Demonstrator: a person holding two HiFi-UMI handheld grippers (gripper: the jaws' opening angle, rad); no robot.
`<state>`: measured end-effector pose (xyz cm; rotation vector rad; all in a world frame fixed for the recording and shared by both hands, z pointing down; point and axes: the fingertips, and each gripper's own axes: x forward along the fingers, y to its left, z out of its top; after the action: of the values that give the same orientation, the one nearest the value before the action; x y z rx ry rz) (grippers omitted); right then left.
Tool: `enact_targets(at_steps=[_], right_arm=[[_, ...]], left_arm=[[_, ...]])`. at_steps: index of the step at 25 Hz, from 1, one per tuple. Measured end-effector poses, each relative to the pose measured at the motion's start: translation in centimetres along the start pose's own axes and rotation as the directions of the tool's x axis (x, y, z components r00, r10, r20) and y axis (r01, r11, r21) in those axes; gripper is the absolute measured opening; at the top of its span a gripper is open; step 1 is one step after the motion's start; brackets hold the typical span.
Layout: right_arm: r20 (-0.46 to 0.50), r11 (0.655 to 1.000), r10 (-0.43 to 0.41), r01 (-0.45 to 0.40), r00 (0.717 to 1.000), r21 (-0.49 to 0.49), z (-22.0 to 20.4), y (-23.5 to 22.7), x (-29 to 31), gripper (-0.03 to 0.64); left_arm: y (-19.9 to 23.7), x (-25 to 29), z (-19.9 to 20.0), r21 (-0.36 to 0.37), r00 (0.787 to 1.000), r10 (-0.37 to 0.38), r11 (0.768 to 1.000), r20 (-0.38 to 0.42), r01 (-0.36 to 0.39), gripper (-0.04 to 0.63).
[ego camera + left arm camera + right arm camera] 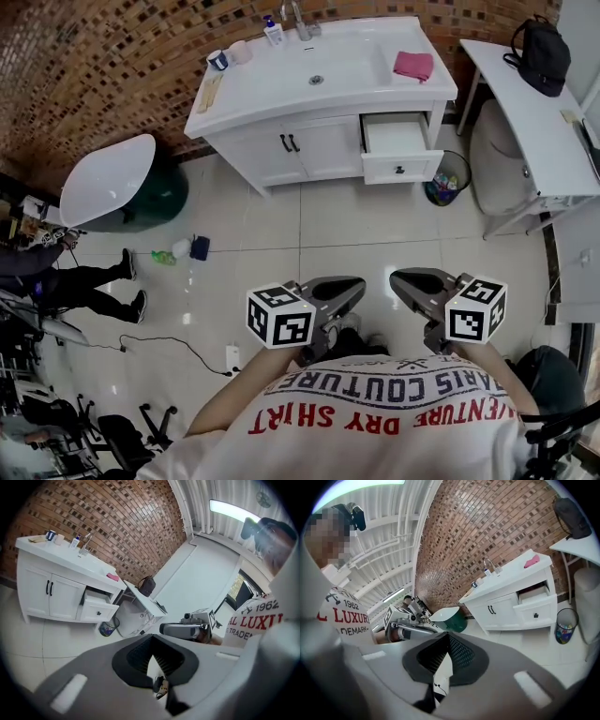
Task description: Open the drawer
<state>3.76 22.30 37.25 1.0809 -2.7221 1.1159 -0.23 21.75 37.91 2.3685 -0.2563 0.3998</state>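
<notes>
We hold both grippers well back from the vanity (pixel 272 155), pointing toward it.
- left gripper (pixel 351 285): jaws together, nothing between them.
- right gripper (pixel 402 280): jaws together, also empty.
- drawer (pixel 397 152): stands pulled out at the vanity's right end, beside its two doors (pixel 314 145).
- pink cloth (pixel 413 65): on the vanity top, above the drawer.
- bin (pixel 444 179): just right of the vanity.
</notes>
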Motion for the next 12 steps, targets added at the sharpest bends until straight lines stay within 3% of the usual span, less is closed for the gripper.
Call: enact_targets(at_steps=[12], right_arm=[[0.018,1.0,-0.008,0.008,1.0,0.023,1.0,4.8,1.3,0.005]], left_arm=[[-1.8,-4.2,1.7,0.047,0.997,-0.063,0.997,0.046,0.061,-0.011]])
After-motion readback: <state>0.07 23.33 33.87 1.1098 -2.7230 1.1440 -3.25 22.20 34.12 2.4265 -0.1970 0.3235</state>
